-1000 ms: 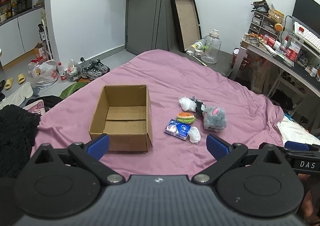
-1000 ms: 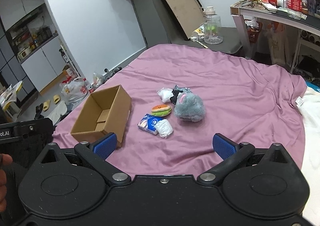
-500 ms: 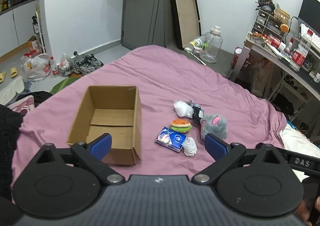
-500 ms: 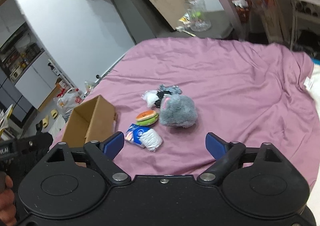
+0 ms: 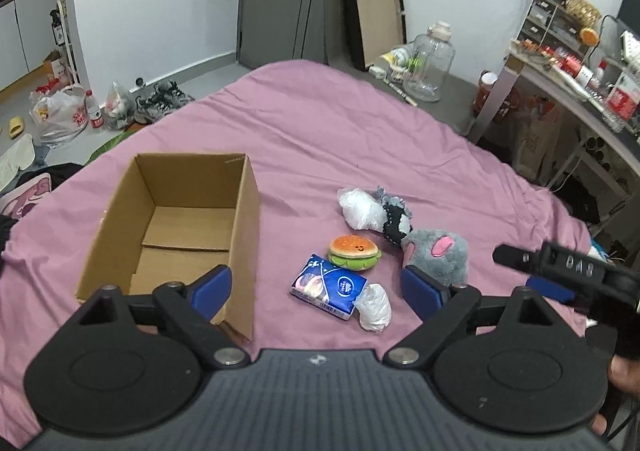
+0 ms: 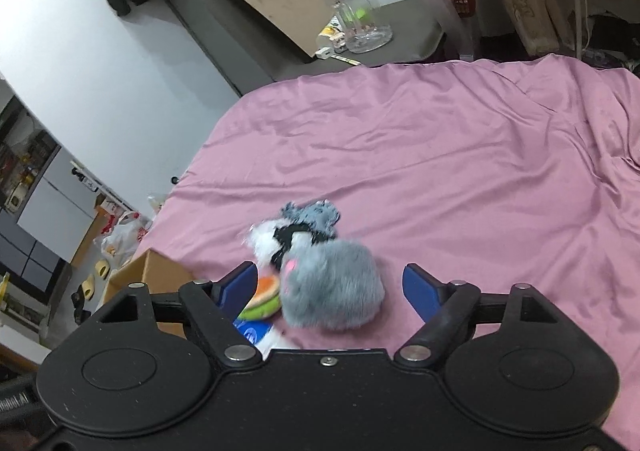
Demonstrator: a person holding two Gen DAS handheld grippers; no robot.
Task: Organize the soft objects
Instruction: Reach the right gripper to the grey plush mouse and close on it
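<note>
Box [image 5: 172,227] empty, nothing sorted. Plush [image 6: 332,287], burger [image 5: 354,251], pack [image 5: 328,287], wads all loose on bed [image 5: 320,123]. My right tool [image 6: 330,291] wide, framing plush; left tool [image 5: 316,287] wide, idle.

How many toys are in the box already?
None yet. The cardboard box is empty. Both the left gripper and the right gripper are open and hold nothing; the right one is lined up on the gray plush. Left to move from the pink bedsheet: the gray plush, burger toy, blue tissue pack, white bundles and the black-and-white piece.
</note>
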